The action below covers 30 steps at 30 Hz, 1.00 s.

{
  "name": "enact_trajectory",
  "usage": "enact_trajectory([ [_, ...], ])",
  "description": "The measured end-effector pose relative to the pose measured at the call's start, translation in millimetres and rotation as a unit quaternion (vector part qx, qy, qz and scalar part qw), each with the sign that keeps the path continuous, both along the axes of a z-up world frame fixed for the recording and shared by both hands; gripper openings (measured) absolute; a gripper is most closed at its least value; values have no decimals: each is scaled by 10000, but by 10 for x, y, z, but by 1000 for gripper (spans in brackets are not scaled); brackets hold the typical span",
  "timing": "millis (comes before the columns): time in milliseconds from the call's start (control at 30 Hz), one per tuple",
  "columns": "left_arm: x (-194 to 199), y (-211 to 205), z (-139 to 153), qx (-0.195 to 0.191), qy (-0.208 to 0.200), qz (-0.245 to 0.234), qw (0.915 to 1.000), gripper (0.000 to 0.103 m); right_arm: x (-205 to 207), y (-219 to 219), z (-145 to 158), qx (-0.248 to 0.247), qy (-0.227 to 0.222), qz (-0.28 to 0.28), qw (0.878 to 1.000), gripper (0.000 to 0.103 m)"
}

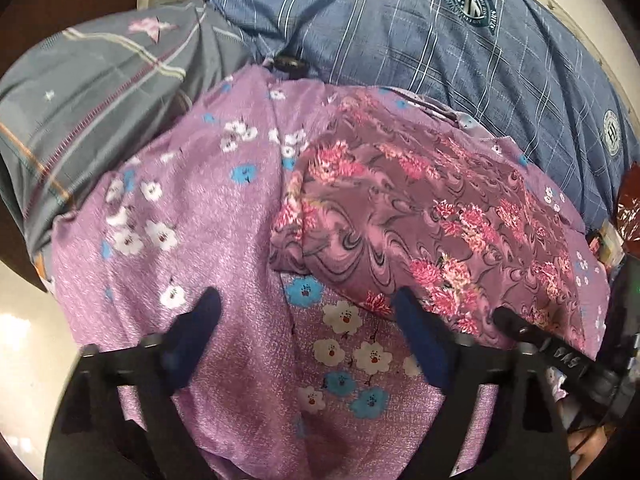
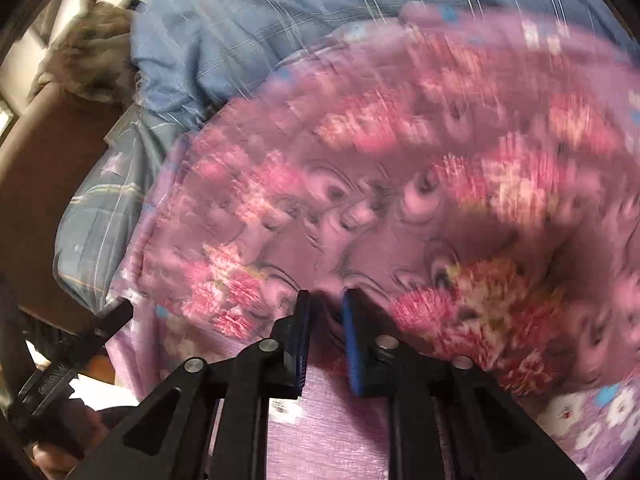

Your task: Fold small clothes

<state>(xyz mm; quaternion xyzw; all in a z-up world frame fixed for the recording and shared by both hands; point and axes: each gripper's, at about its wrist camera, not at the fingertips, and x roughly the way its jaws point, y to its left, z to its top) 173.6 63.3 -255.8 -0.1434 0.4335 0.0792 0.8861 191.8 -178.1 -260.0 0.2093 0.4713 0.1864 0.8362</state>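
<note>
Lying overlapped: two floral garments (image 1: 420,208), two claws (image 1: 306,308) above.

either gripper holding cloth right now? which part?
Right gripper looks nearly shut at the near edge of the pink floral garment; blur hides whether cloth is pinched. Left gripper is open above the lilac cloth, holding nothing.
</note>
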Motion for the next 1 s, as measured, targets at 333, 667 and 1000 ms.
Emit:
enact_trajectory([
  [333, -32, -163, 327, -924, -668, -436, 9925, 64, -67, -278, 5, 232, 75, -232, 9994, 17],
  [667, 205, -9, -215, -1890, 70, 225, 9817, 74, -66, -275, 4, 224, 83, -198, 9995, 17],
  [1000, 565, 304, -348, -2804, -313, 847, 9556, 74, -28, -238, 11, 185, 63, -152, 9997, 17],
])
